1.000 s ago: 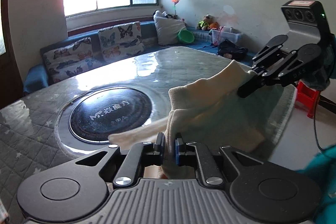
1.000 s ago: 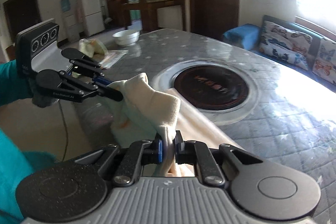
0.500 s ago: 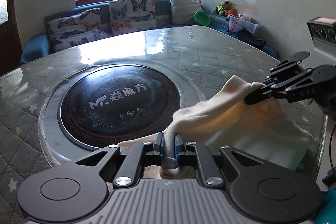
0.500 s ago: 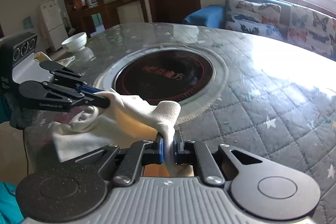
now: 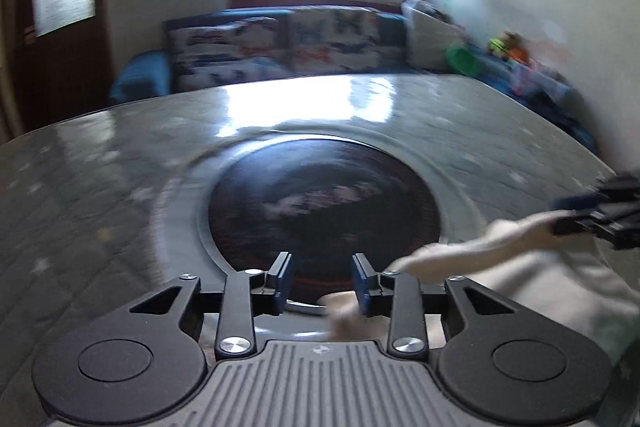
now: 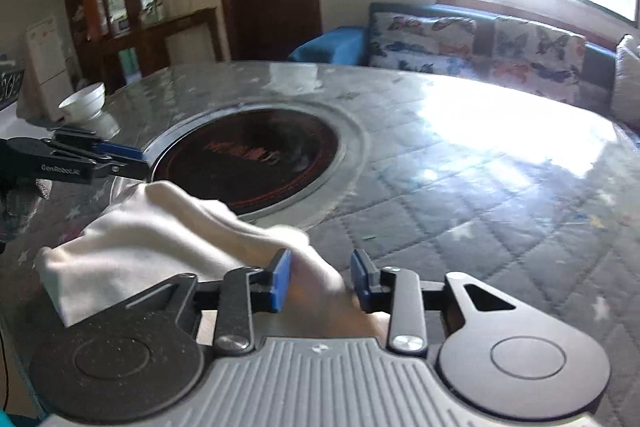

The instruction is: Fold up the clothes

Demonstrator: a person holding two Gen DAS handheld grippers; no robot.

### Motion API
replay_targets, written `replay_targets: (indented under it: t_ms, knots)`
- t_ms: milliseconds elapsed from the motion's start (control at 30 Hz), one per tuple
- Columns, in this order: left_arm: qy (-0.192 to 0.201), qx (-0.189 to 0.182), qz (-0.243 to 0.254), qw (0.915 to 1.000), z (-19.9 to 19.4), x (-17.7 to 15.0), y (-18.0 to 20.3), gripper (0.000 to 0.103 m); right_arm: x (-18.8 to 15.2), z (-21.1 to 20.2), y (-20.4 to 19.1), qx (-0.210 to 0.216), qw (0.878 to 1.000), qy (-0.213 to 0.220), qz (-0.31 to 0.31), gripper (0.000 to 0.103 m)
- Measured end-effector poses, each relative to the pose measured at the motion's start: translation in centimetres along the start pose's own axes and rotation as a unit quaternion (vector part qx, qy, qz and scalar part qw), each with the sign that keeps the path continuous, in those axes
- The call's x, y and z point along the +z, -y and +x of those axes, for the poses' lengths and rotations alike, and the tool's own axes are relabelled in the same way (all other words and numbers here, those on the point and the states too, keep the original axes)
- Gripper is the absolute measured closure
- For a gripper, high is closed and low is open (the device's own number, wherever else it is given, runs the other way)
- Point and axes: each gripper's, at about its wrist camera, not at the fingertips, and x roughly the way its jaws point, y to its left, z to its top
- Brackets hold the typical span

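Only the right wrist view shows a white bowl (image 6: pixel 83 101) beyond the round hotplate (image 6: pixel 256 157). Both grippers have just been opening: the left gripper (image 5: pixel 322 277) and right gripper (image 6: pixel 322 277) stand partly parted, each released corner of the cream cloth (image 6: pixel 160 239) lying loose between their pads, the cloth near the hotplate

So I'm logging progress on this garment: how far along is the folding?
Done: one fold looks laid. The cream garment lies doubled on the table beside the dark round hob.
In hand: the release. Both the left tongs and the right tongs have just been opening, with cloth between the pads but no longer pinched.
Left: it is lumpy, so smoothing and probably another fold.
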Motion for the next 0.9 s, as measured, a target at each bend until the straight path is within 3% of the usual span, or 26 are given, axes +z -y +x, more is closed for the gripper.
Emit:
replay_targets:
  t_ms: [133, 267, 400, 600, 733, 900]
  knots:
    - [0.013, -0.007, -0.047, 0.9988, -2.6, -0.7, -0.4, 0.067, -0.7, -1.8, 0.8, -0.004, 1.000, 0.008, 0.022, 0.068]
    - [0.024, -0.051, -0.046, 0.9973, -4.6, -1.8, 2.2, 0.069, -1.6, -2.5, 1.5, -0.009, 0.999, 0.009, 0.046, 0.068]
    - [0.011, -0.082, -0.026, 0.9962, -4.2, -2.9, 4.7, 0.067, -2.5, -2.7, 2.0, -0.021, 0.997, 0.009, 0.067, 0.068]
    - [-0.009, -0.058, -0.034, 0.9977, -2.7, -4.0, 4.5, 0.067, -2.8, -2.9, 2.8, -0.063, 0.996, 0.011, 0.069, 0.068]
    - [-0.005, -0.048, -0.039, 0.9981, -2.9, -4.2, 4.2, 0.066, -2.8, -4.3, 2.3, -0.046, 0.997, 0.023, 0.064, 0.067]
    - [-0.003, -0.037, -0.037, 0.9986, -3.1, -4.4, 4.3, 0.063, -3.8, -5.3, 0.2, -0.021, 0.999, 0.009, 0.030, 0.056]
